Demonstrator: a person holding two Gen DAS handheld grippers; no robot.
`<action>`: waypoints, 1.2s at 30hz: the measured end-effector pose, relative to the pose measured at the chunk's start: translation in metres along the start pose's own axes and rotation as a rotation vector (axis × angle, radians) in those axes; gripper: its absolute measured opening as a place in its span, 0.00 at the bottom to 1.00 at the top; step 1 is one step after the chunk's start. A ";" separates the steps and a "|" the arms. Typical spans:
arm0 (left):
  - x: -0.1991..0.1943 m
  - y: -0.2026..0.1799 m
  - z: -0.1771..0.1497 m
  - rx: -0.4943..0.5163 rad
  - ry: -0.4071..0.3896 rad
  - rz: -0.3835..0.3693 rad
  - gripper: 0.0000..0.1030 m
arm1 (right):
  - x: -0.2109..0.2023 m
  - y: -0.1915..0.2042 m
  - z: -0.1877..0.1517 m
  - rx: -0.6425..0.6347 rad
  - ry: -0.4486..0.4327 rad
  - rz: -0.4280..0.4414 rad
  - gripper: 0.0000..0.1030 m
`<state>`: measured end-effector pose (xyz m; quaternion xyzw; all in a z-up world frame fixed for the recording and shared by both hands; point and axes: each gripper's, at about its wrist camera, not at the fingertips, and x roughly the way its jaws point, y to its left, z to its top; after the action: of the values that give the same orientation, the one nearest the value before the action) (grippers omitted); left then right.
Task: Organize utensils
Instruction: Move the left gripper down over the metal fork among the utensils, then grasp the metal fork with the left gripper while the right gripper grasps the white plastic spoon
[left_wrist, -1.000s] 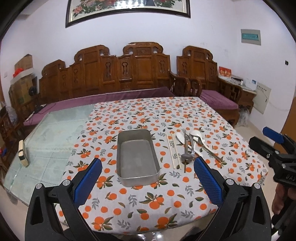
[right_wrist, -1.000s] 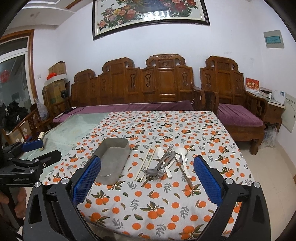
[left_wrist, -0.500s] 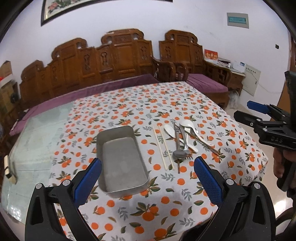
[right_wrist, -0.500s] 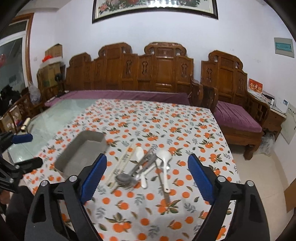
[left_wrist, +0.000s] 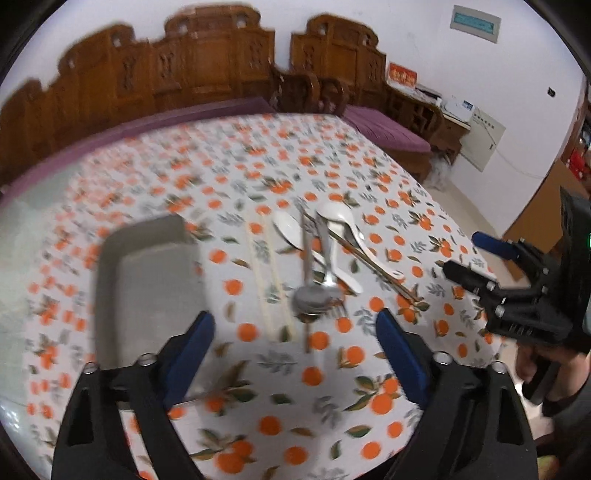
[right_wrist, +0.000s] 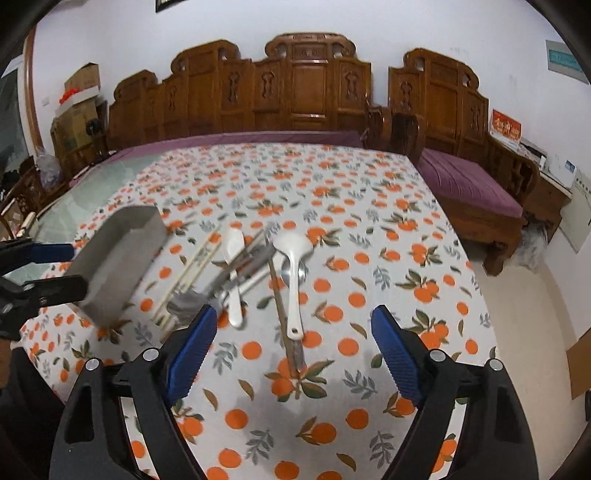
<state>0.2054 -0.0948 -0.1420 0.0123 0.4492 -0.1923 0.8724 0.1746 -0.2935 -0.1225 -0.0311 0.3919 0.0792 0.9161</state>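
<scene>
Both of your tongs had dropped closer to the worktop (right_wrist: 369, 206) than a second earlier, so the utensils filled more of each view. Your left tongs (left_wrist: 295, 339) were apart but closing, with nothing between the blue pads, poised above the cloth just before the near ends of the utensils. Your right tongs (right_wrist: 291, 339) were likewise apart and closing on nothing, with the handle end of a white spoon (right_wrist: 293, 266) showing between the pads in that view. You had one metal tray (left_wrist: 147, 280) lying empty on the left side of the orange-patterned cloth. Just to its right lay one pair of pale chopsticks (left_wrist: 267, 280), side by side. Beyond them sat a loose pile: two white spoons, one metal spoon (left_wrist: 312, 301), a dark pair of chopsticks (left_wrist: 373, 266) crossing under them, and at least one more metal piece that blur kept you from counting exactly. One hand (left_wrist: 546, 373) showed at the right edge, gripping the right tool.
</scene>
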 end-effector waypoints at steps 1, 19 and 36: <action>0.011 -0.003 0.004 -0.003 0.018 -0.003 0.73 | 0.004 -0.001 -0.002 -0.001 0.009 0.001 0.85; 0.121 0.011 0.018 -0.164 0.253 -0.077 0.41 | 0.025 -0.002 -0.014 -0.008 0.070 0.021 0.85; 0.096 0.008 0.016 -0.166 0.176 -0.042 0.03 | 0.025 -0.005 -0.014 -0.008 0.074 0.020 0.85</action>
<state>0.2711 -0.1218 -0.2096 -0.0525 0.5383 -0.1710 0.8235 0.1826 -0.2966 -0.1504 -0.0338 0.4254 0.0886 0.9000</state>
